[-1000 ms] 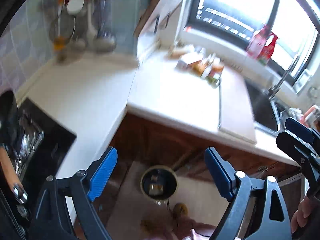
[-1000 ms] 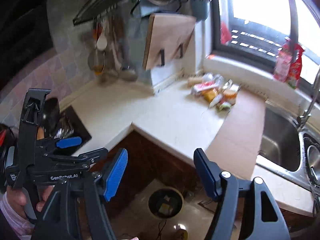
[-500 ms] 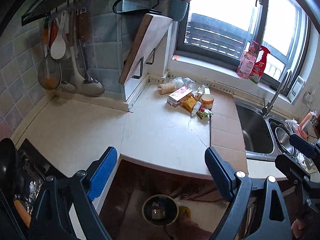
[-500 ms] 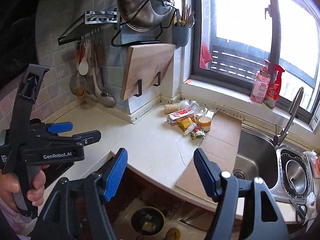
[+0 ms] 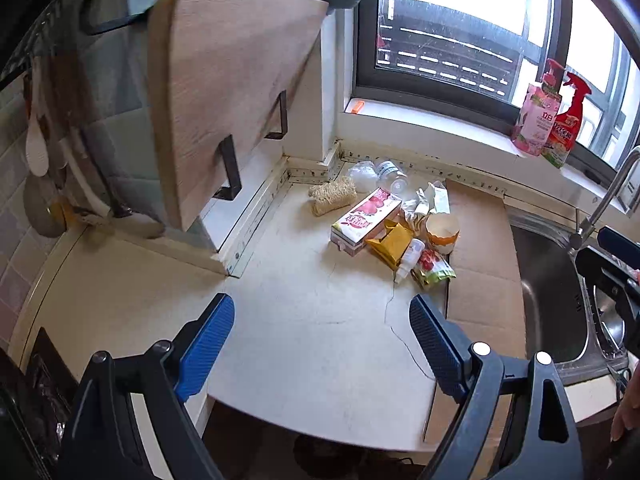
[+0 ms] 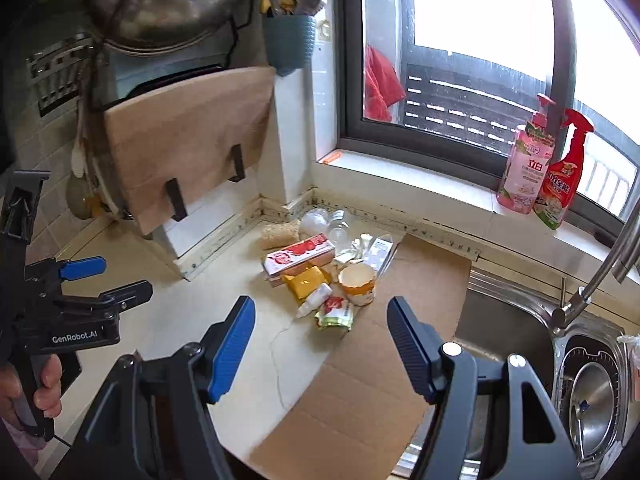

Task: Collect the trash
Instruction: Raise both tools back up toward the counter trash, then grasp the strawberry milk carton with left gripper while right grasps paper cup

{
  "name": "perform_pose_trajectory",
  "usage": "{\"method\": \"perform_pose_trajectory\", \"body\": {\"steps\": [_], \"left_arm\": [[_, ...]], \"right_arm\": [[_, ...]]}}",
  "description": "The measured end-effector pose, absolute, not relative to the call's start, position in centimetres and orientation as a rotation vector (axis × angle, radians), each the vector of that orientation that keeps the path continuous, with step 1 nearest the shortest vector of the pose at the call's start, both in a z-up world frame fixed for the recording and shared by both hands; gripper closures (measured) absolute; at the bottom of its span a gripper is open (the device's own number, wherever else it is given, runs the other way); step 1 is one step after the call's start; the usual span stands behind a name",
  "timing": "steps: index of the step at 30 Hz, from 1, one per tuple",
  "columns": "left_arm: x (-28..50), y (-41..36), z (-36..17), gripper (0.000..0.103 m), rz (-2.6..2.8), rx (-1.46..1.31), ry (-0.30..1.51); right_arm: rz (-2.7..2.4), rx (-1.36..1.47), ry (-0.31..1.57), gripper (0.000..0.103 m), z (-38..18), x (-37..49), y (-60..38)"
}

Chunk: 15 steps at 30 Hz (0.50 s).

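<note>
A heap of trash lies in the far corner of the white counter: a pink carton [image 5: 366, 220] [image 6: 299, 259], a yellow packet [image 5: 391, 243] [image 6: 306, 281], a paper cup [image 5: 441, 231] [image 6: 357, 283], a small white bottle [image 5: 409, 258] [image 6: 315, 300], a green-red pouch [image 5: 433, 273] [image 6: 335, 314], clear bottles [image 5: 390, 176] [image 6: 338, 226] and a noodle block [image 5: 333, 195] [image 6: 280, 234]. My left gripper [image 5: 322, 314] hangs open over bare counter, short of the heap. My right gripper [image 6: 321, 320] is open too, with the pouch seen between its blue pads, still apart from it.
A flat cardboard sheet [image 5: 480, 264] [image 6: 380, 360] lies right of the heap, beside the steel sink [image 6: 520, 332] and tap [image 6: 592, 280]. A cutting board [image 5: 224, 92] hangs on the left wall. Two spray bottles [image 6: 544, 164] stand on the windowsill. A hand holds the left gripper's handle [image 6: 44, 376].
Both grippers moved forward from over the floor bin and counter edge toward the corner; the trash heap is now much closer and larger. The jaws stayed equally wide.
</note>
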State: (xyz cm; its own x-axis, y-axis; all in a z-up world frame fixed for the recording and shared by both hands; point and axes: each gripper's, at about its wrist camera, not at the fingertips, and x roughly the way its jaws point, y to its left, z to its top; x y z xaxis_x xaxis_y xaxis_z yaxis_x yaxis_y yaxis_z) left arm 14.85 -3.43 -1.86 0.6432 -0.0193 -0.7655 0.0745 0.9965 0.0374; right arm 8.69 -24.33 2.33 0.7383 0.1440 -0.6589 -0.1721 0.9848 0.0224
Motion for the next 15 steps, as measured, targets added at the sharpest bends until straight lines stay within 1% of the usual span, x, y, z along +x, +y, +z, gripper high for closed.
{"method": "perform_pose_trajectory", "body": {"steps": [5, 8, 10, 15], "left_arm": [[22.7, -6.8, -4.9, 0.015, -0.028, 0.139, 0.929], [26.9, -8.0, -6.9, 0.015, -0.026, 0.174, 0.963], [29.6, -8.7, -8.5, 0.015, -0.038, 0.187, 0.998], [34.9, -10.1, -12.5, 0.015, -0.096, 0.206, 1.075]], "right_arm": [[0.193, 0.009, 0.824, 0.035, -0.3, 17.1, -28.1], [0.208, 0.051, 0.903, 0.044, -2.8, 22.2, -30.1], [0.218, 0.082, 0.955, 0.052, -4.7, 24.9, -31.0], [0.271, 0.119, 1.057, 0.054, -9.3, 28.7, -31.7]]}}
